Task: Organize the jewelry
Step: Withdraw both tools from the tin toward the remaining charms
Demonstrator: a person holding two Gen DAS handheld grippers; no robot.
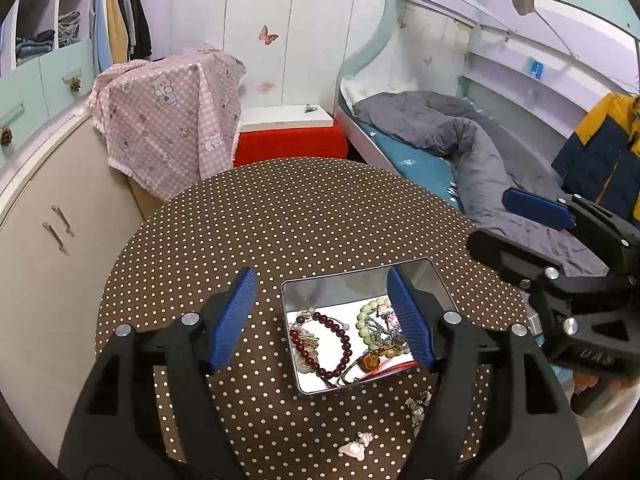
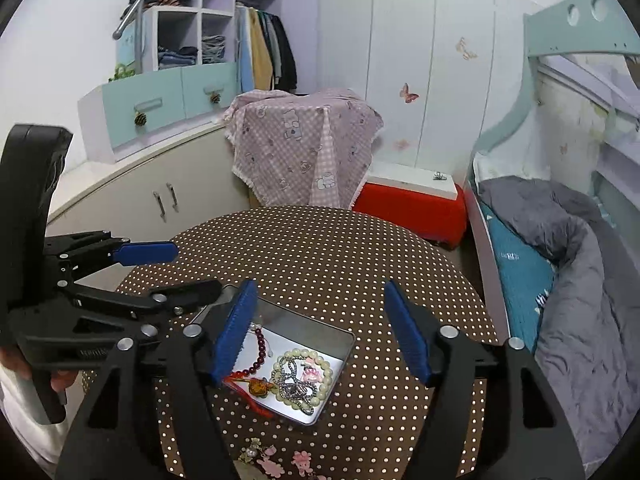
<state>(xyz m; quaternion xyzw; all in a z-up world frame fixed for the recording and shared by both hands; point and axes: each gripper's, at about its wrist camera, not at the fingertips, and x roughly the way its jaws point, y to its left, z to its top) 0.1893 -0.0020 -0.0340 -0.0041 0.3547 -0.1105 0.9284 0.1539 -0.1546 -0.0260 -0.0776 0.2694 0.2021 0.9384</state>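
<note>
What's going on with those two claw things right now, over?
Left tool open, empty. Right tool open, empty. Tin holds bracelets; pink clips loose on table. Nothing blocking.

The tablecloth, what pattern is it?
Brown with small white polka dots, clearest in the left wrist view.

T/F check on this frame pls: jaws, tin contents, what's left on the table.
1. Both grippers' jaws are open and hold nothing: left gripper, right gripper. True.
2. The metal tin is empty. False: it holds bracelets, including a dark red bead bracelet and a pale green bead bracelet.
3. Pink hair clips lie on the table outside the tin. True.
4. The tablecloth is plain white. False: brown with white dots.
</note>
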